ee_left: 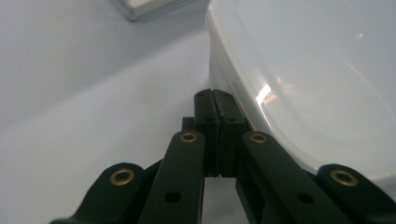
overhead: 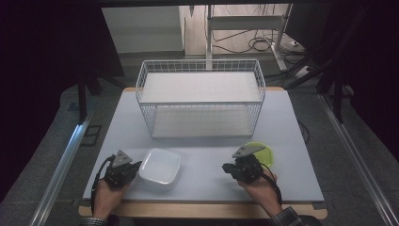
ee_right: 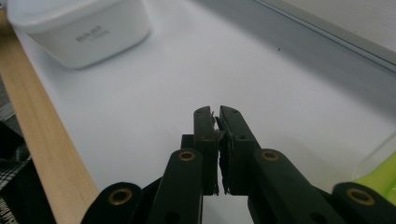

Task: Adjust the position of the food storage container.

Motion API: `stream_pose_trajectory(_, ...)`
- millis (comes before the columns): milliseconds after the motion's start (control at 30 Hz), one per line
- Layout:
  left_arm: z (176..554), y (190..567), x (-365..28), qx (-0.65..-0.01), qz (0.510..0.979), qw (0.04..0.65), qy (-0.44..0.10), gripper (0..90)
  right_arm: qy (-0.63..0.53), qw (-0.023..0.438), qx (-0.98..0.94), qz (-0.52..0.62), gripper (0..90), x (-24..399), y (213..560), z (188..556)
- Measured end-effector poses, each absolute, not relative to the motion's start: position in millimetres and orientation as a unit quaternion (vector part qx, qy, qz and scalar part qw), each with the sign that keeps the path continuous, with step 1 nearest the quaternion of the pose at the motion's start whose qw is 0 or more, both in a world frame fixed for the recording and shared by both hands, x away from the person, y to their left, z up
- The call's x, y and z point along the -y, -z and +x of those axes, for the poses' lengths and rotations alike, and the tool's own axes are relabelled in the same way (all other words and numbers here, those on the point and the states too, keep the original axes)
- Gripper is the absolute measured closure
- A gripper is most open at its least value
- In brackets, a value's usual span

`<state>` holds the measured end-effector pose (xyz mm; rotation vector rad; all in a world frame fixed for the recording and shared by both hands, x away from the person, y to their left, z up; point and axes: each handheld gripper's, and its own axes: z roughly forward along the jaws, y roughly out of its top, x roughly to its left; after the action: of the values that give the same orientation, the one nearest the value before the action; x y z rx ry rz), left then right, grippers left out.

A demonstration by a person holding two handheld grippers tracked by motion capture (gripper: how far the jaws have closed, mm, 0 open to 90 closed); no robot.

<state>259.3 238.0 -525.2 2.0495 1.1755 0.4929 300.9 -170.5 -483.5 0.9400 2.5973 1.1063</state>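
A white square container (overhead: 160, 167) with a lid sits near the table's front, left of centre. My left gripper (overhead: 137, 165) rests just to its left, shut with nothing between the jaws; in the left gripper view (ee_left: 215, 95) the container (ee_left: 303, 79) stands right beside the jaw tips. My right gripper (overhead: 227, 167) lies at the front right, pointing left, shut and empty, as seen in the right gripper view (ee_right: 215, 112). A lime-green round dish (overhead: 263, 153) sits just behind and to the right of it, with its edge (ee_right: 380, 175) at the view's corner.
A white wire basket (overhead: 201, 96) with two shelf levels stands at the back centre of the pale table mat (overhead: 202, 141). A wooden table edge (ee_right: 42, 140) runs along the front. The container (ee_right: 79, 25) shows far off in the right gripper view.
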Motion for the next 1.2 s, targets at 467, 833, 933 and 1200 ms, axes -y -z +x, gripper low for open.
stream_pose_trajectory(467, 256, 521, -178, -0.422, 0.815, 0.368, -0.148, 89.8, -0.375, 0.064, -0.871, 0.31, 84.8, 168, 487, 285)
stream_pose_trajectory(833, 248, 520, -143, -0.396, 0.828, 0.384, -0.104, 89.1, -0.372, 0.045, -0.873, 0.311, 84.6, 164, 492, 275)
stream_pose_trajectory(933, 249, 520, -139, -0.395, 0.829, 0.383, -0.106, 89.2, -0.365, 0.054, -0.875, 0.314, 85.1, 164, 492, 276)
stream_pose_trajectory(1200, 260, 520, -120, -0.386, 0.835, 0.375, -0.115, 89.4, -0.352, 0.079, -0.871, 0.332, 86.3, 171, 492, 284)
